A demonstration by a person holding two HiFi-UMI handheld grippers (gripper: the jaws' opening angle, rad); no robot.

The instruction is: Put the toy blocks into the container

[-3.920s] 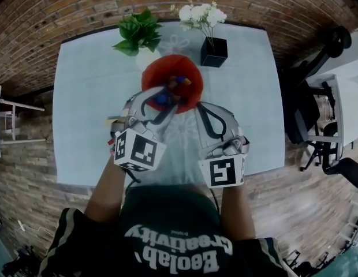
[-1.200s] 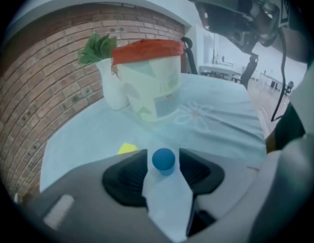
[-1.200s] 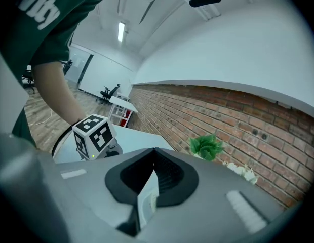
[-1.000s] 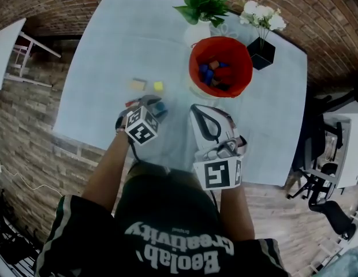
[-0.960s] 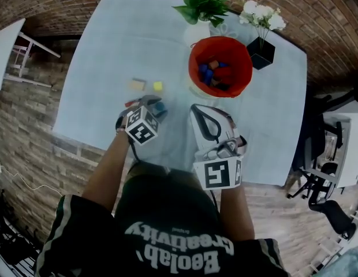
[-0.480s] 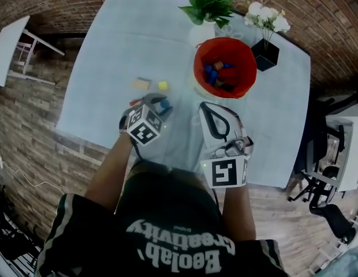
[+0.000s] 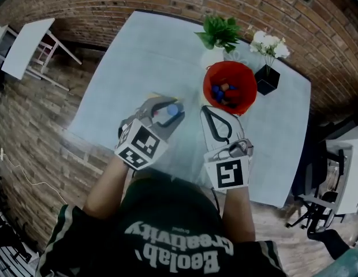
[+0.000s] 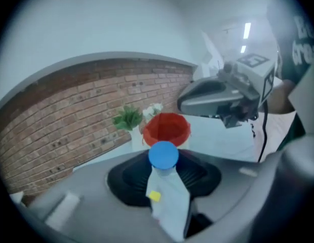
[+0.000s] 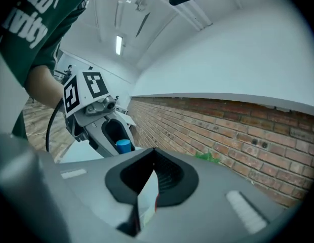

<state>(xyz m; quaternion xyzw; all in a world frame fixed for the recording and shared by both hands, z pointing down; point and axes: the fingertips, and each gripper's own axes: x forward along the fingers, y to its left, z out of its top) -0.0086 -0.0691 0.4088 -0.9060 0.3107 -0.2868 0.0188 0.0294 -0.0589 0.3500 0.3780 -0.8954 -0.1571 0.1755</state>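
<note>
- Head view: the left claw point(image 7: 166, 109) hangs above the desk point(image 7: 121, 68) with a blue block point(image 7: 173, 110), likely raised to clear the rim of the red container point(image 7: 209, 91) just beyond.
- Left gripper view: its jaws, part open, have just closed onto the block, and the container lies straight ahead.
- Right gripper view: the right claw point(image 9: 153, 158) looks shut and empty, apparently waiting aside.

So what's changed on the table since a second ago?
The left gripper has just been closing its jaws on the blue block and has lifted it off the table. The right gripper stays shut and empty beside it; the red container has not moved.
</note>
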